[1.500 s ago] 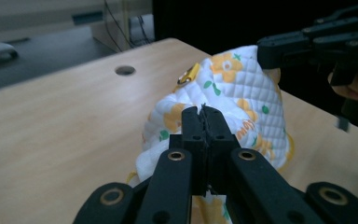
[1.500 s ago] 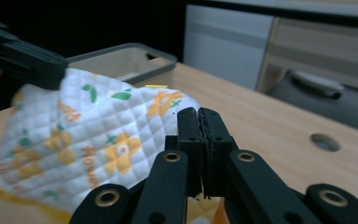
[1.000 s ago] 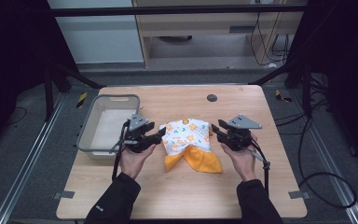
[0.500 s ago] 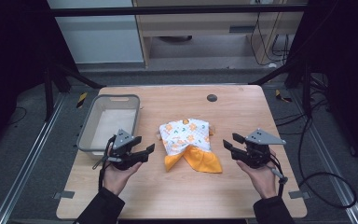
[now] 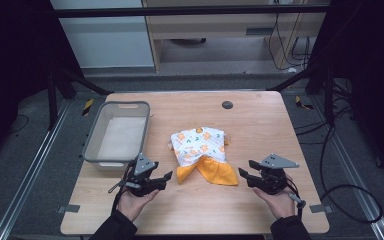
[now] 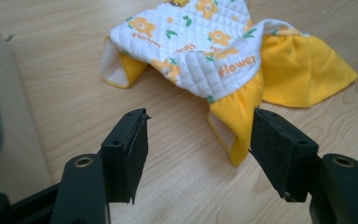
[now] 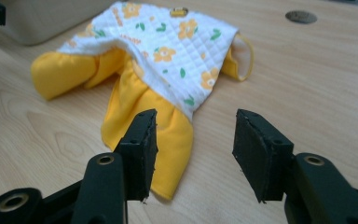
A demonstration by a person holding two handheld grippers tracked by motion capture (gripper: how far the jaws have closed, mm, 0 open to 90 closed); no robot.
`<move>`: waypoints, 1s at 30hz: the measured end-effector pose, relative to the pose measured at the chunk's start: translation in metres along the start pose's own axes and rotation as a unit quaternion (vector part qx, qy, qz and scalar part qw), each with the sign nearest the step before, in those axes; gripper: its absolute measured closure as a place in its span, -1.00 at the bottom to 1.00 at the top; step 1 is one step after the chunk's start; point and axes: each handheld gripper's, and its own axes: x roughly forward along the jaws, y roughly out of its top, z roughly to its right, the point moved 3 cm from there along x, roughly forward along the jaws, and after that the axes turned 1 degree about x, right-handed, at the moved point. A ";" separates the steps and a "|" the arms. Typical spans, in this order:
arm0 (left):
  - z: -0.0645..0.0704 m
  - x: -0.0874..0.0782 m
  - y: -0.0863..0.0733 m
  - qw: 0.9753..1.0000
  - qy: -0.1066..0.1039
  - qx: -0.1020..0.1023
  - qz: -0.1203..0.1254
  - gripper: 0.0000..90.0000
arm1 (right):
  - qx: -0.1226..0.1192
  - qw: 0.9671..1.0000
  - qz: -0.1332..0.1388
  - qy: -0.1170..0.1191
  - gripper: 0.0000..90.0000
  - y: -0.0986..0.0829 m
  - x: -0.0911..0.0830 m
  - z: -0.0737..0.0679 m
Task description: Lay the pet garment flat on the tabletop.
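Resting on the person's upturned palms at the near edge of the wooden table [image 5: 260,107], both grippers sit apart from the cloth. Left gripper [image 5: 164,178]: jaws spread wide, nothing between them, tips aimed right toward the garment; its own view shows bare wood in the gap [image 6: 198,140] and the yellow hem just beyond the right-hand jaw. Right gripper [image 5: 244,174]: jaws likewise spread and empty, tips aimed left; in its own view [image 7: 193,140] the yellow hem lies just ahead of the left-hand jaw, not touching it. Grey three-cornered plate on top of each. Left hand [image 5: 135,202] and right hand [image 5: 280,200] come in from the bottom, dark sleeves.

Between the two grippers, a little farther in: small child's garment [image 5: 202,152], lying flat near the table's middle. White quilted top with orange flowers and green leaves, printed word "flower" readable in the left gripper view; yellow skirt part fanned toward the near edge, one flap folded under the white panel.

Left of the garment, close to the left gripper: grey plastic bin [image 5: 96,137], long side running away from the person, pale inside.

Far side of the table: small dark round disc [image 5: 227,104] set in the wood.
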 end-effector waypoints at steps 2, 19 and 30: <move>0.003 0.003 -0.002 1.000 -0.002 0.003 -0.006 -0.19 | 0.002 1.000 -0.007 0.001 0.11 -0.004 0.005 0.000; 0.029 0.032 -0.013 0.998 -0.020 0.020 -0.063 0.07 | -0.013 0.997 -0.078 0.004 0.30 -0.022 0.042 -0.011; 0.028 0.041 -0.013 0.996 -0.039 0.000 -0.080 0.82 | -0.009 0.995 -0.100 0.023 0.76 -0.026 0.053 -0.013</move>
